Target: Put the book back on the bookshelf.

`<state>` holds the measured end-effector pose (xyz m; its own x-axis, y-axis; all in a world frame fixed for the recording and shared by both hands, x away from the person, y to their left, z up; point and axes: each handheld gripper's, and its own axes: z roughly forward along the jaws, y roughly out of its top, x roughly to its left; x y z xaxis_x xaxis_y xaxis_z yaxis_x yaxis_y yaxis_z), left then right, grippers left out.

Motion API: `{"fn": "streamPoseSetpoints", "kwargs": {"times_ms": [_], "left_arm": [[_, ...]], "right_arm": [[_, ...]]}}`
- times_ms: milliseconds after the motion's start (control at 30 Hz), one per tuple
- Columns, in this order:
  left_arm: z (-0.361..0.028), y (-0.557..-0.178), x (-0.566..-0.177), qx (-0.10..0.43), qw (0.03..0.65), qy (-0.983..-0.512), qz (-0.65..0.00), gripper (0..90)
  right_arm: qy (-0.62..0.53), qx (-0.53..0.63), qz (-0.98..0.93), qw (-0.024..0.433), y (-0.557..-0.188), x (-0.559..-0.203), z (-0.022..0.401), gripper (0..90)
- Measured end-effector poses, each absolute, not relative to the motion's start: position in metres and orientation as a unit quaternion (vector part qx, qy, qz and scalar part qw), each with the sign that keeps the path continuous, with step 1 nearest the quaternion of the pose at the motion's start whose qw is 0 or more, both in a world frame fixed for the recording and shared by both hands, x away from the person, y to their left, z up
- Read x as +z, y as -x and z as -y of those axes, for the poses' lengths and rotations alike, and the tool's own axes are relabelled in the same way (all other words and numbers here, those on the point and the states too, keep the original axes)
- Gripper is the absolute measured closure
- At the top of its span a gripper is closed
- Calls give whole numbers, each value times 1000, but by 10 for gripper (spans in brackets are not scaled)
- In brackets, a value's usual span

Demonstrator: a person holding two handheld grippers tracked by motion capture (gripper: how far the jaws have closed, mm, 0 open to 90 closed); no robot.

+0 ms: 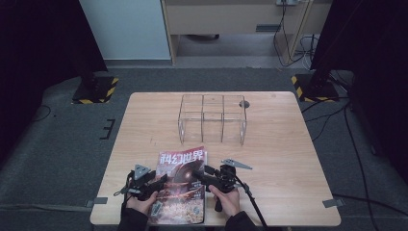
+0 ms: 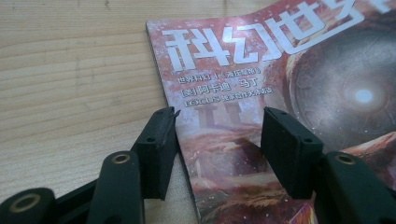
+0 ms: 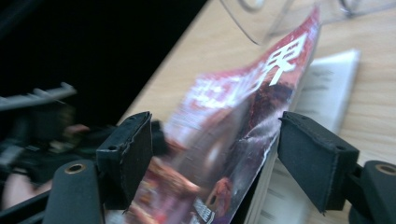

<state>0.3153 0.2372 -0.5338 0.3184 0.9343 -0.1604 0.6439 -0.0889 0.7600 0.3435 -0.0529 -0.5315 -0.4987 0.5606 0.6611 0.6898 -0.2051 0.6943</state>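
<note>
Red magazine (image 2: 261, 116) cover sits between both grippers' open jaws

My gripper (image 2: 217, 123) straddles the left edge of a magazine (image 2: 280, 93) lying flat on the wooden table (image 2: 70, 70). One jaw stands over the wood, the other over the cover, with a wide gap between.

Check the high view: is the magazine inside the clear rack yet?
No. The magazine lies at the table's near edge, well short of the clear rack.
</note>
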Motion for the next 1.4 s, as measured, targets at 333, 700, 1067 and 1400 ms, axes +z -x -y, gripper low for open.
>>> {"fn": "streamPoseSetpoints", "kwargs": {"times_ms": [333, 700, 1067, 1400], "left_arm": [[-239, -315, -534, 183, 393, -710, -556, 450], [-240, -316, -534, 177, 398, -710, -554, 441], [-247, -318, -534, 177, 413, -703, -550, 344], [-255, -316, -529, 177, 443, -688, -547, 287]], "right_arm": [[481, -531, 693, 82, -340, -547, 31, 285], [481, -488, 726, 56, -350, -544, 37, 633], [460, -487, 742, 32, -347, -532, 35, 803], [429, -533, 729, 9, -336, -516, 35, 852]]}}
